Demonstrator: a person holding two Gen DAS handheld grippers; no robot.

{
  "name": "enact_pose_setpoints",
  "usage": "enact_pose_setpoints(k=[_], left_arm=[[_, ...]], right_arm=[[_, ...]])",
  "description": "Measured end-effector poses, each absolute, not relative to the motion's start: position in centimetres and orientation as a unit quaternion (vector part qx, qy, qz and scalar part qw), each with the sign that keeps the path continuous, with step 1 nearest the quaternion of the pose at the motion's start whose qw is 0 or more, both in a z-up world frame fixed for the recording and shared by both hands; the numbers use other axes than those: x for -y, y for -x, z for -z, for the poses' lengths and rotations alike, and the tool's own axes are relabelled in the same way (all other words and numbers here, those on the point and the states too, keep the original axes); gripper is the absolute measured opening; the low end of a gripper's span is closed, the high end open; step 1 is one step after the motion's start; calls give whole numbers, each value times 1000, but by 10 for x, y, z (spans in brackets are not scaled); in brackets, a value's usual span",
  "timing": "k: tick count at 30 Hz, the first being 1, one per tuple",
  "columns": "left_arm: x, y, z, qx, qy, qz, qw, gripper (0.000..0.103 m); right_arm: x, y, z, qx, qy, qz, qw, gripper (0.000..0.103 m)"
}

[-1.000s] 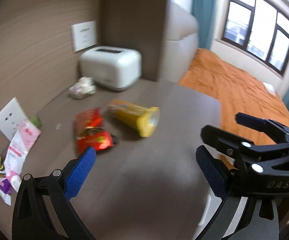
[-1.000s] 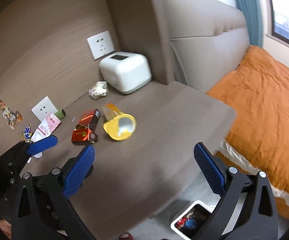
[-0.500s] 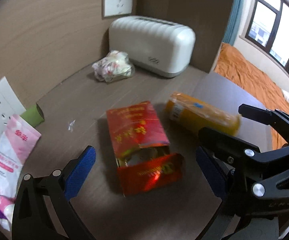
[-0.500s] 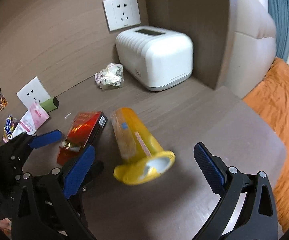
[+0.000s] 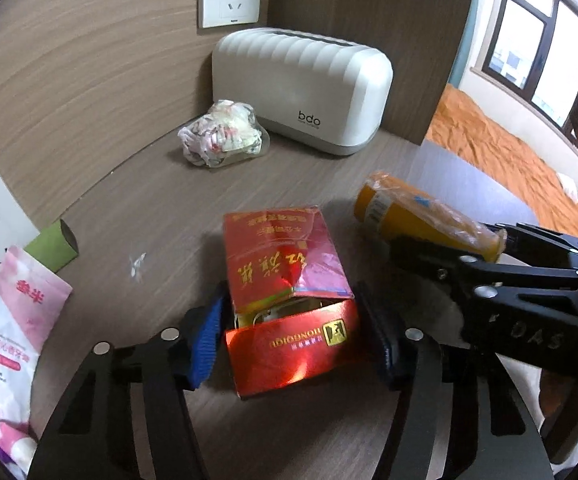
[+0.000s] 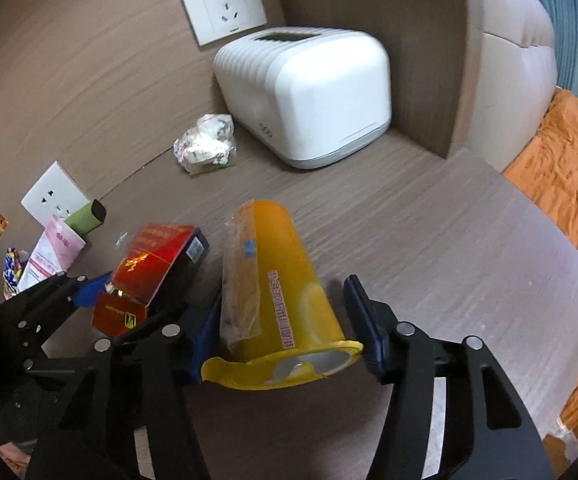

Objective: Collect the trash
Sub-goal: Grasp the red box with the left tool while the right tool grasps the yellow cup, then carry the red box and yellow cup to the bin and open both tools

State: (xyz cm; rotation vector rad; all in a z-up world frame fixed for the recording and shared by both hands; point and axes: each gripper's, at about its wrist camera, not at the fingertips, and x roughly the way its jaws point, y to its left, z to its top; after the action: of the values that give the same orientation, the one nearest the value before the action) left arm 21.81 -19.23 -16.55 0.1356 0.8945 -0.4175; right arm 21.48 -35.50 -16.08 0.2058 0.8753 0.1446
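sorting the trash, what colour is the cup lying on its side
Yellow-orange cup, clearest in the right wrist view.

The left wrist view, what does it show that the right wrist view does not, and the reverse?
Only the left wrist view shows the window and the "bdo" mark on the toaster. Only the right wrist view shows the yellow cup's open mouth and the beige headboard. Both show the red box between the left claw's pads, the yellow cup between the right claw's pads, and the crumpled wrapper.

Glossy foil-red carton (image 5: 289, 300), matt wood-grain tabletop (image 5: 161, 208) — smooth white plastic toaster (image 5: 305, 88), crinkly wrapper (image 5: 225, 134).
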Motion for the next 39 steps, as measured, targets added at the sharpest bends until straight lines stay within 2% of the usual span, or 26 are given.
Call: enact_pose_setpoints(k=[18,25,31,39], left_arm=[[209,-137,126,-404,-94,262,871,55],[249,-80,110,-387,-131,328,852,55],[301,-32,118,-383,-168,404,813,55],[359,22,156,-407,-207,470,756,55]], right_arm=[[398,-89,121,-383,-154,-5,911,59],[426,-30,114,-367,-175,43,913,59],[458,21,126,-373,-203,96,900,59],[495,80,161,-400,-242,155,870,59]])
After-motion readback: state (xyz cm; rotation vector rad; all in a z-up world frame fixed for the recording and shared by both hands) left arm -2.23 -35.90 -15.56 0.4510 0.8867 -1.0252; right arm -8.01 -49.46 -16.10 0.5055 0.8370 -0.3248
